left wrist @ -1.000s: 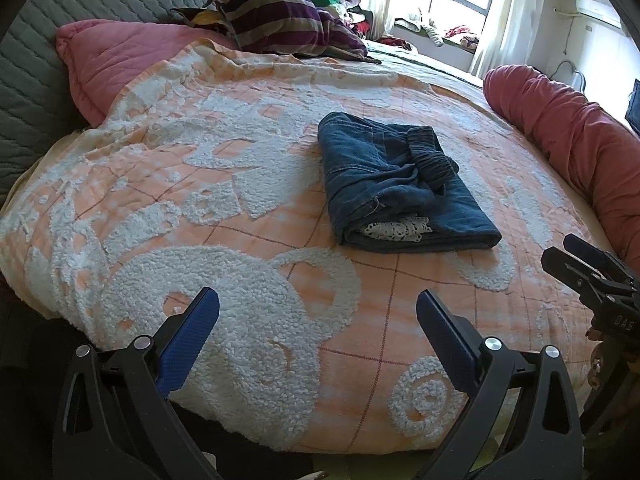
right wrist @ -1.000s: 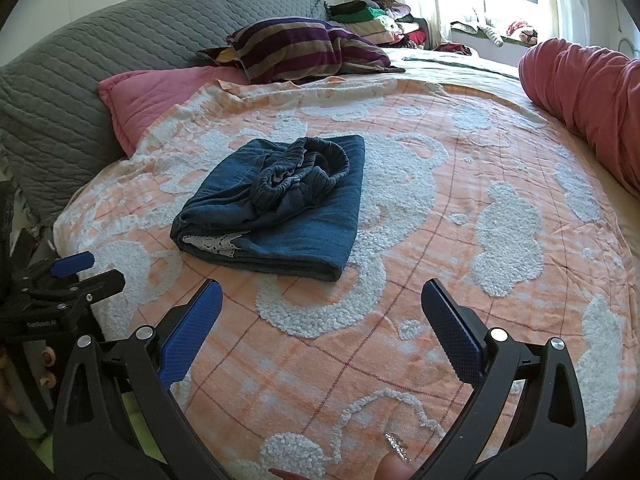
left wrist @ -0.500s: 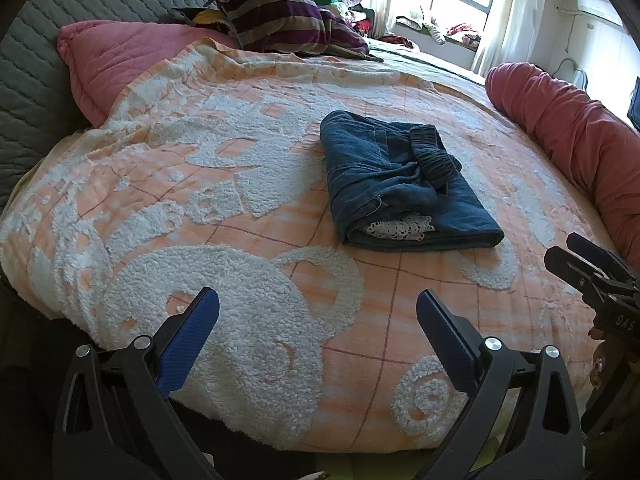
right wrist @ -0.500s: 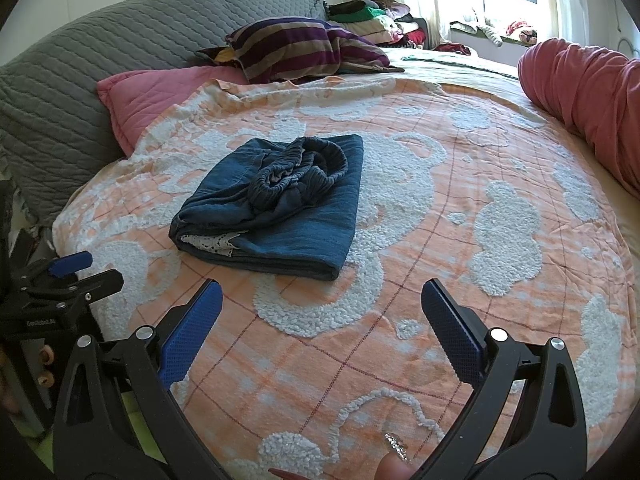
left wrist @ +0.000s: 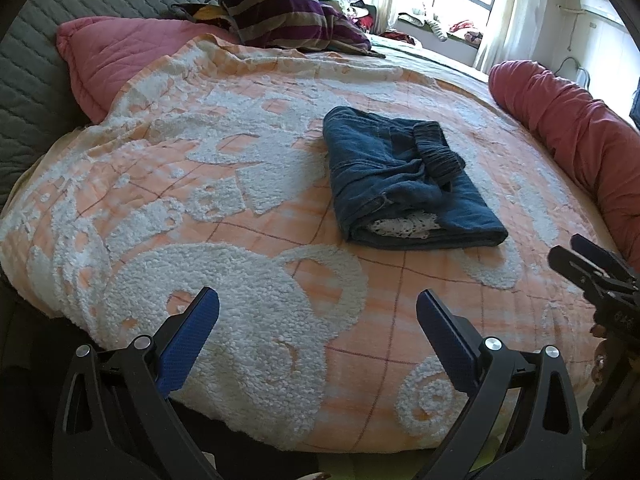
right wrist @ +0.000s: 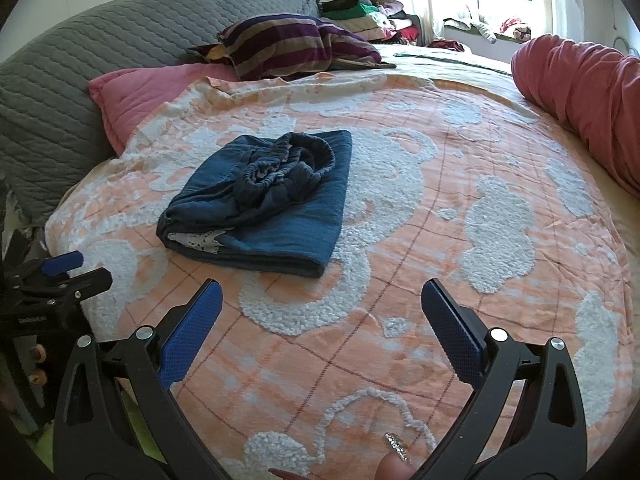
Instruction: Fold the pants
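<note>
Dark blue denim pants [left wrist: 404, 184] lie folded into a compact rectangle on the orange and white bedspread [left wrist: 224, 208], elastic waistband bunched on top and a white lace trim showing at the near edge. In the right wrist view the same pants [right wrist: 264, 204] sit left of centre. My left gripper [left wrist: 318, 320] hovers open near the bed's front edge, well short of the pants, holding nothing. My right gripper [right wrist: 322, 312] is open too, just in front of the pants. Each gripper shows at the edge of the other's view: the right gripper [left wrist: 592, 268], the left gripper [right wrist: 60, 276].
A pink pillow [left wrist: 116, 56] and a grey quilted headboard [right wrist: 80, 80] stand at the back left. A striped cushion [right wrist: 296, 44] and stacked clothes [right wrist: 368, 16] lie behind. A long red bolster [left wrist: 568, 136] runs along the right side. A fingertip [right wrist: 394, 464] shows at the bottom.
Both grippers have drifted back slightly from the bed; the pants lie unmoved and both stay open.
</note>
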`<action>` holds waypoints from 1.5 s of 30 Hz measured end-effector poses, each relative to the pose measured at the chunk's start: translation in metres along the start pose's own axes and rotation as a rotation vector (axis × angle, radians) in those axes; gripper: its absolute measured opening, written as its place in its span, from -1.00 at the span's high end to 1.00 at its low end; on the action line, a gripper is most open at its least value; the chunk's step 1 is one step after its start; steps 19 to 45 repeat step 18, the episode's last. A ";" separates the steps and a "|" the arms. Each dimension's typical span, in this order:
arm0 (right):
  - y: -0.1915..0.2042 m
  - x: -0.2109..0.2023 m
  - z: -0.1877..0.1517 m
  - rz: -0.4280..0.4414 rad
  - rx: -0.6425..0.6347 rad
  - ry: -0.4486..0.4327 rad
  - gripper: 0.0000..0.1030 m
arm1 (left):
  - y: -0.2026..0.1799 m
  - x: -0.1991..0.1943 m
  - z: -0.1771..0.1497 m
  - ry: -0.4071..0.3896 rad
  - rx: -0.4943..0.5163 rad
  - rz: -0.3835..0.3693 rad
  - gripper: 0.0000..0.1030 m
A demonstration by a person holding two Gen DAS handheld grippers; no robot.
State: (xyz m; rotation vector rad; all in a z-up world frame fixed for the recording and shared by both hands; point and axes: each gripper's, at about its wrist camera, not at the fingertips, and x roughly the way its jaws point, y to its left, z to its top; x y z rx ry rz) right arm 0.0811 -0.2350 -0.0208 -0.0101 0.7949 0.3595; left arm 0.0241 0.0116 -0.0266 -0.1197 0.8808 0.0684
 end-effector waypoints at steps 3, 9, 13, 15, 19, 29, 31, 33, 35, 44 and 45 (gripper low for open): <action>-0.005 0.001 0.000 -0.016 0.008 0.003 -0.83 | 0.005 0.003 0.002 0.003 -0.005 0.002 -0.91; -0.032 0.010 0.001 -0.061 0.047 0.016 -0.83 | 0.034 0.010 0.012 -0.006 -0.079 -0.030 -0.91; -0.078 0.019 0.010 -0.134 0.109 0.023 -0.83 | 0.080 0.043 0.038 0.050 -0.152 0.054 -0.91; -0.117 0.023 0.016 -0.177 0.179 0.030 -0.83 | 0.106 0.060 0.055 0.054 -0.168 0.132 -0.91; -0.159 0.027 0.023 -0.266 0.248 0.034 -0.83 | 0.159 0.094 0.088 0.082 -0.233 0.259 -0.91; -0.159 0.027 0.023 -0.266 0.248 0.034 -0.83 | 0.159 0.094 0.088 0.082 -0.233 0.259 -0.91; -0.159 0.027 0.023 -0.266 0.248 0.034 -0.83 | 0.159 0.094 0.088 0.082 -0.233 0.259 -0.91; -0.159 0.027 0.023 -0.266 0.248 0.034 -0.83 | 0.159 0.094 0.088 0.082 -0.233 0.259 -0.91; -0.159 0.027 0.023 -0.266 0.248 0.034 -0.83 | 0.159 0.094 0.088 0.082 -0.233 0.259 -0.91; -0.159 0.027 0.023 -0.266 0.248 0.034 -0.83 | 0.159 0.094 0.088 0.082 -0.233 0.259 -0.91; -0.159 0.027 0.023 -0.266 0.248 0.034 -0.83 | 0.159 0.094 0.088 0.082 -0.233 0.259 -0.91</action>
